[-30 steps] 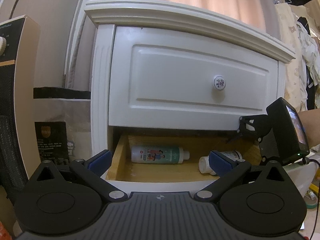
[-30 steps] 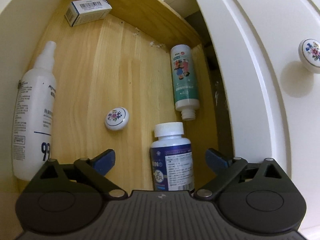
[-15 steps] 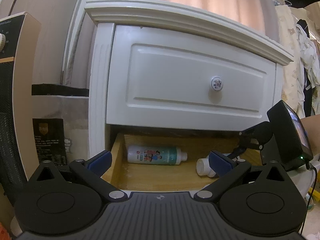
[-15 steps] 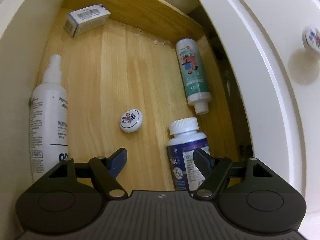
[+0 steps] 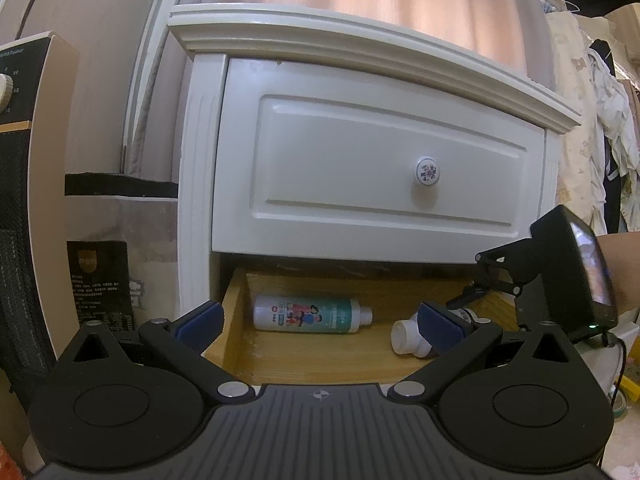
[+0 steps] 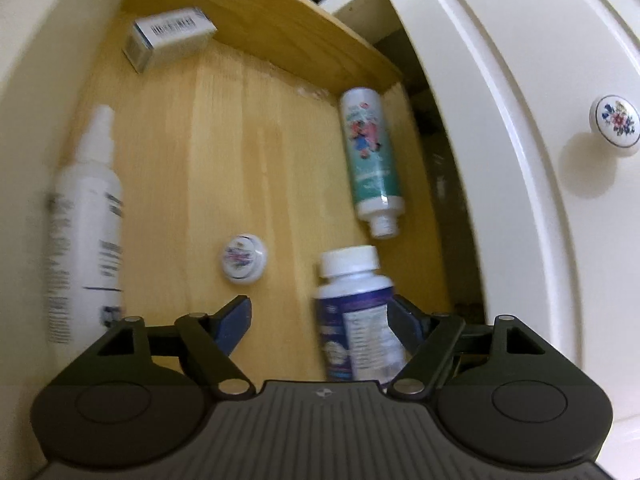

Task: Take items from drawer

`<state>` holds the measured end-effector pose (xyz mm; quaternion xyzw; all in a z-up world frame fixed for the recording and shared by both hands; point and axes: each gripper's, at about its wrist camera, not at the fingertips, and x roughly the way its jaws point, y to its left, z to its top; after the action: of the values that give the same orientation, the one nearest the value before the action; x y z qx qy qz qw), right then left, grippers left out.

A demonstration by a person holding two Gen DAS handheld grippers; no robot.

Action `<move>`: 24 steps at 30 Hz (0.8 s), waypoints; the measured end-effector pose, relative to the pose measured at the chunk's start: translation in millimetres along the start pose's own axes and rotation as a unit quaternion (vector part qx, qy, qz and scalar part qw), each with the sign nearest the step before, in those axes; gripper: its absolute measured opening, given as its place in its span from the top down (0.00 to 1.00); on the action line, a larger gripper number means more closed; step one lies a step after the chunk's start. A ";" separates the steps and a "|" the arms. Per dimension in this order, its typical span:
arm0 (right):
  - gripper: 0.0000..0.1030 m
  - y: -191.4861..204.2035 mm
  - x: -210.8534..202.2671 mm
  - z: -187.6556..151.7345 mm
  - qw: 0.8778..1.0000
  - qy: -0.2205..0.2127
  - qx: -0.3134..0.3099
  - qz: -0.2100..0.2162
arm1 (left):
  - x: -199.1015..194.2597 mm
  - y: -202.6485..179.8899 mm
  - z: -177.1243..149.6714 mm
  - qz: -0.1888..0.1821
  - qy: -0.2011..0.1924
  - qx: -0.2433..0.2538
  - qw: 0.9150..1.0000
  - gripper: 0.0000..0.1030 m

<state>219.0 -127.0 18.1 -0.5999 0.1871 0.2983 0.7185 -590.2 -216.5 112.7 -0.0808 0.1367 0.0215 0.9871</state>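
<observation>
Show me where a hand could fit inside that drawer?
The bare wood mid-drawer, bordered by spray bottle, small box, teal bottle and loose knob. It is crowded where the teal bottle's mouth nearly meets the pill bottle.

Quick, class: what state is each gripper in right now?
Left gripper: open, holding nothing.
Right gripper: open; jaws just closed in, then eased; pill bottle between them, not clamped.

Right gripper (image 6: pixel 320 322) is angled down, jaws partly closed. Right finger pad (image 6: pixel 404 322) is set against pill bottle (image 6: pixel 356 320); left pad is seen apart from it, so no full grip is shown. Left gripper (image 5: pixel 320 320) is held near level, jaws wide, nothing between pads. Bare forearm (image 5: pixel 620 268) is seen behind right gripper.
</observation>
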 end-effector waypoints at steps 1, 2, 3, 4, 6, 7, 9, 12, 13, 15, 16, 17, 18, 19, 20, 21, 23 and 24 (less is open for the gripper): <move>0.27 -1.8 3.2 0.2 1.000 0.005 0.005 -0.001 | -0.4 -0.2 -0.2 0.000 0.000 0.001 1.000 0.00; 0.27 -4.4 5.8 0.2 1.000 0.008 0.013 0.000 | -0.8 -0.2 -0.3 0.000 0.000 0.001 1.000 0.00; 0.27 -6.9 8.5 0.1 1.000 0.012 0.021 0.001 | -1.0 0.1 -0.4 0.000 0.000 0.001 1.000 0.00; 0.27 -9.9 9.9 -0.1 1.000 0.015 0.028 0.001 | -1.1 0.3 -0.5 0.000 0.000 0.001 1.000 0.00; 0.27 -15.7 10.5 -0.7 0.999 0.014 0.037 -0.003 | -1.7 0.9 -0.4 0.000 0.000 0.001 1.000 0.00; 0.27 -18.1 10.1 -1.1 0.999 0.011 0.042 -0.003 | -1.9 1.1 -0.5 0.000 0.000 0.000 1.000 0.00; 0.27 -21.7 10.2 -1.1 0.999 0.008 0.048 -0.002 | -2.5 0.1 -1.0 -0.001 0.001 -0.002 1.000 0.00; 0.27 -27.5 12.4 0.1 0.999 0.004 0.054 0.001 | -3.0 0.0 -1.3 0.001 0.000 -0.001 1.000 0.00; 0.27 -28.0 12.9 0.6 0.999 0.004 0.054 0.002 | -3.1 0.3 -1.3 0.002 0.000 -0.001 1.000 0.00; 0.27 -29.2 14.7 1.1 0.998 0.006 0.054 0.009 | -3.4 1.5 -1.5 0.004 0.000 -0.003 1.000 0.00; 0.27 -29.6 16.8 1.5 0.998 0.006 0.055 0.012 | -3.4 2.3 -1.6 0.006 0.000 -0.004 1.000 0.00; 0.28 -30.1 17.9 1.5 0.999 0.003 0.053 0.012 | -3.3 3.3 -1.8 0.007 0.000 -0.006 1.000 0.00; 0.28 -29.6 18.3 1.8 0.999 0.001 0.049 0.012 | -3.1 4.4 -2.1 0.007 0.001 -0.007 1.000 0.00; 0.28 -28.4 18.9 2.4 0.999 -0.001 0.045 0.012 | -2.8 5.4 -2.3 0.007 0.001 -0.009 1.000 0.00; 0.28 -27.0 19.9 3.4 0.999 -0.002 0.044 0.012 | -2.7 5.8 -2.5 0.008 0.001 -0.009 1.000 0.00; 0.28 -24.5 21.7 4.6 0.999 0.000 0.041 0.010 | -2.6 5.9 -2.7 0.008 0.001 -0.008 1.000 0.00; 0.28 -18.2 26.3 6.6 1.000 0.007 0.027 0.007 | -3.3 6.0 -2.8 0.007 0.001 -0.008 1.000 0.00; 0.28 -16.3 28.2 7.4 1.000 0.010 0.023 0.012 | -3.5 6.2 -3.0 0.006 0.000 -0.008 1.000 0.00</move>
<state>250.3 -115.6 14.3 -0.5841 0.2086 0.2968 0.7261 -594.8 -211.0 110.0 -0.0874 0.1375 0.0289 0.9862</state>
